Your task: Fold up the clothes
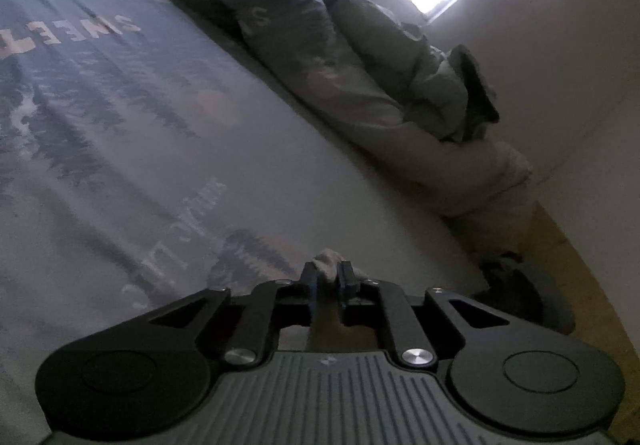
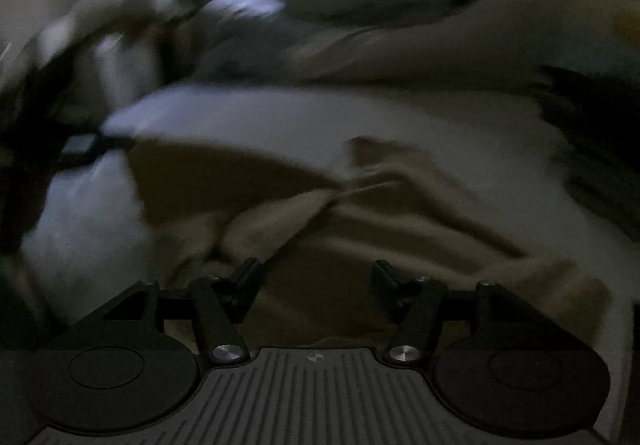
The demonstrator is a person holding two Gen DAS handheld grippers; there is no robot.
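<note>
Folding looks early. A tan garment (image 2: 360,205) lies rumpled on the bed (image 1: 280,149), under the right claw (image 2: 314,277), which is spread and holds nothing. The left claw (image 1: 327,281) pinches a pale cloth corner (image 1: 326,265); which garment that is can't be told. More clothes are piled (image 1: 360,57) along the wall, unfolded. Right view is dark and blurred, with the garment type unclear.

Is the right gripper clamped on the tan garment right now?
No: the right gripper has its jaws spread wide, and the tan garment lies loose on the bed beyond them.
</note>
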